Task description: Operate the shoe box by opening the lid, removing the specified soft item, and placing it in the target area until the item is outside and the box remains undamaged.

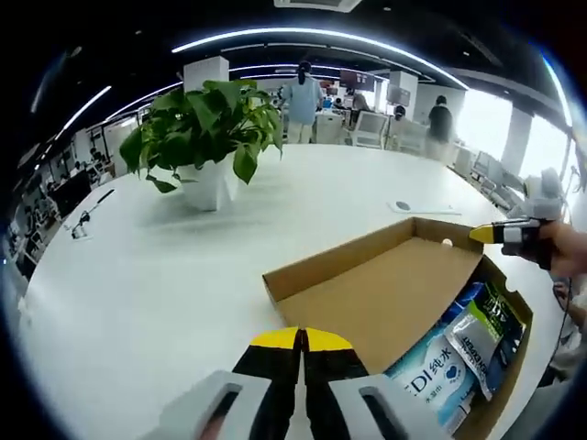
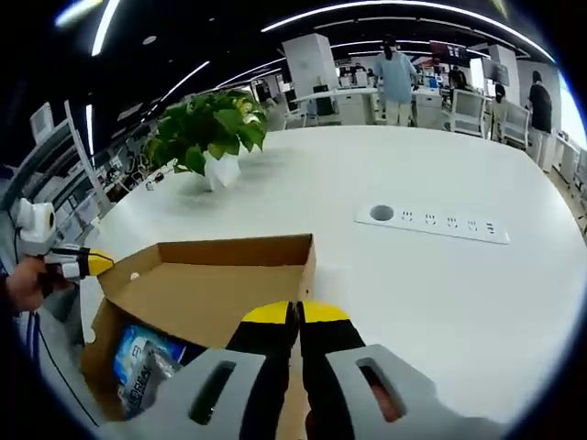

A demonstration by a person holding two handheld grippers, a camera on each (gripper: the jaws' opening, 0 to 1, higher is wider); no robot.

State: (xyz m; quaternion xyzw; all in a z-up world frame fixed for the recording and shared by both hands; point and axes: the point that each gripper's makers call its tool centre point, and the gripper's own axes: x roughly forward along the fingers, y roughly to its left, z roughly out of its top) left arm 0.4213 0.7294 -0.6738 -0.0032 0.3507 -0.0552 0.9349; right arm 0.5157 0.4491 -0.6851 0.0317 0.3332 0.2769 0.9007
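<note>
In the left gripper view, the left gripper (image 1: 301,341) sits at bottom centre, jaws pressed together, holding nothing. To its right, the shoe box (image 1: 316,266) lies open, lid flap laid flat, soft packets (image 1: 449,353) in the lower right. In the right gripper view, the right gripper (image 2: 295,316), also closed and empty, overlaps the flap. Advisable: spread one gripper's jaws, pinch a packet's loose edge, lift straight clear of the cardboard walls.
</note>
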